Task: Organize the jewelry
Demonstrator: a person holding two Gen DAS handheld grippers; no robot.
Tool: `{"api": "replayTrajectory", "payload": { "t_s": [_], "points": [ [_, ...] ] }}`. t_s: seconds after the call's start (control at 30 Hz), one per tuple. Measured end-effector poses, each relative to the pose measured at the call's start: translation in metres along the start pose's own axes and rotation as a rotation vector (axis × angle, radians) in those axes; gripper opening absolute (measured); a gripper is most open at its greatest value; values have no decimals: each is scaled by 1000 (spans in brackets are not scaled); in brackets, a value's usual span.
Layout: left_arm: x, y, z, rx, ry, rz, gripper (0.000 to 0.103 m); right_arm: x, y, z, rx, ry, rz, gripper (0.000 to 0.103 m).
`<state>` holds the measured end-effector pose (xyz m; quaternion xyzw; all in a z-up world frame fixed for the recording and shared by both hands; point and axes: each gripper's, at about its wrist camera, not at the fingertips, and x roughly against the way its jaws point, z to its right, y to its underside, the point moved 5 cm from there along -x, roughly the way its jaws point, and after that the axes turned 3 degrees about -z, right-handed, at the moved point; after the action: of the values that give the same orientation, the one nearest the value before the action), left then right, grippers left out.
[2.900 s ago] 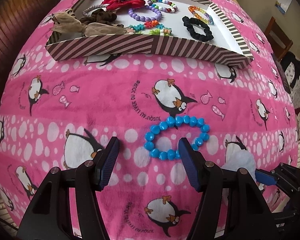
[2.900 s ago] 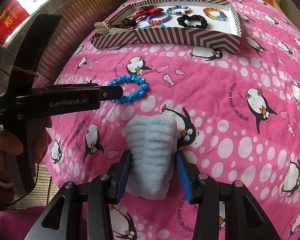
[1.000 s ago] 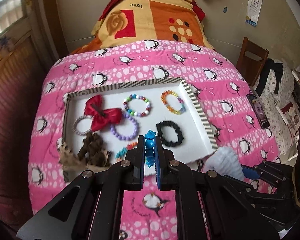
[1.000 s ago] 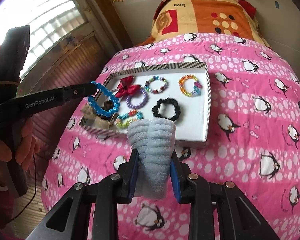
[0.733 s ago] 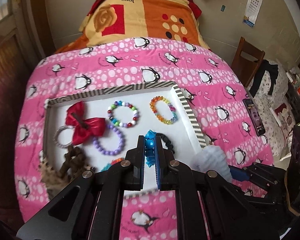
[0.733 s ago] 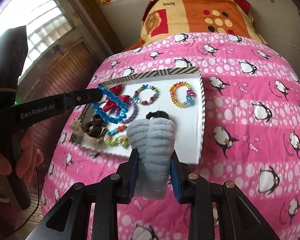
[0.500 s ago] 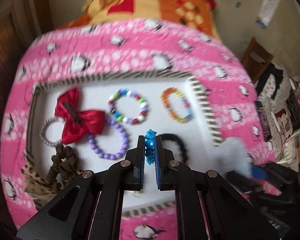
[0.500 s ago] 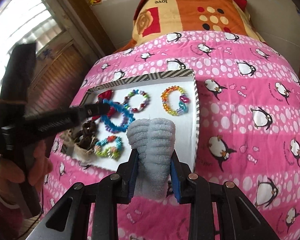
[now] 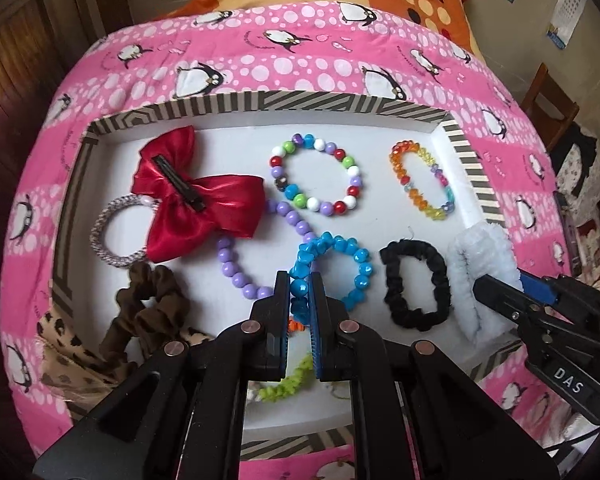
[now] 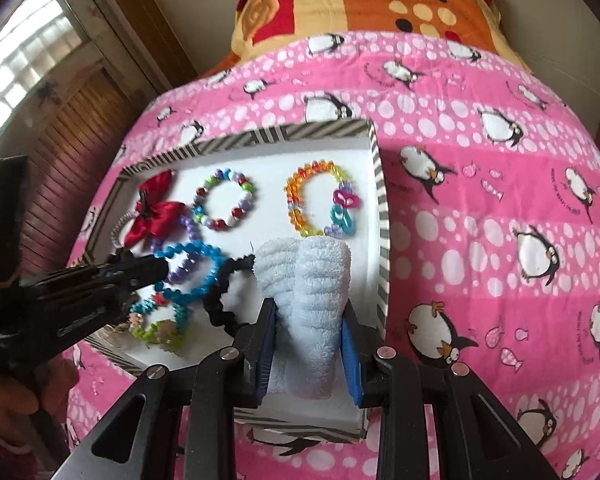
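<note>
Left claw [image 9: 299, 300]: I pinch the blue bead bracelet [image 9: 332, 272] by one bead, centre frame, so its loop hangs free over the tray [image 9: 260, 104].
Right claw [image 10: 307, 344]: I squeeze the pale blue scrunchie [image 10: 304, 280] over the tray's right side, ready for the bare spot.

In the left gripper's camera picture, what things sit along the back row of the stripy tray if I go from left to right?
Red bow → multicolored bead bracelet → orange rainbow bracelet → the tray's right wall.
</note>
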<state>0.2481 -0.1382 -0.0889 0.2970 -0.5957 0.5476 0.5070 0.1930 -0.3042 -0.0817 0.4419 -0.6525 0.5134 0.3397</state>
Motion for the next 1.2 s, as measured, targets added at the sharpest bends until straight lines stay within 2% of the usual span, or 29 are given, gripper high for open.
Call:
{"api": "replayTrajectory", "payload": {
  "t_s": [0.1, 0.2, 0.23, 0.33, 0.4, 0.57, 0.73, 1.2],
  "points": [
    [0, 3, -2, 6, -20, -4, 12, -11, 4, 0, 18, 26, -34, 29],
    [2, 6, -2, 7, -31, -2, 39, -14, 7, 3, 8, 17, -40, 31],
    [4, 7, -1, 8, -29, 5, 44, -13, 8, 3, 6, 13, -35, 33],
    [13, 11, -1, 6, -51, 22, 49, -1, 9, 2, 15, 8, -7, 41],
    [19, 14, -2, 13, -59, 40, 52, 11, 11, -1, 25, 12, 23, 42],
    [36, 24, -6, 48, -80, 65, 53, 41, 16, -4, -1, -35, 88, 42],
    [54, 39, -8, 73, -87, 93, 53, 62, 25, -11, 4, -11, 146, 42],
    [94, 87, -22, 138, -132, 140, 53, 71, 56, -45, 59, 1, 155, 42]
  ]
}}
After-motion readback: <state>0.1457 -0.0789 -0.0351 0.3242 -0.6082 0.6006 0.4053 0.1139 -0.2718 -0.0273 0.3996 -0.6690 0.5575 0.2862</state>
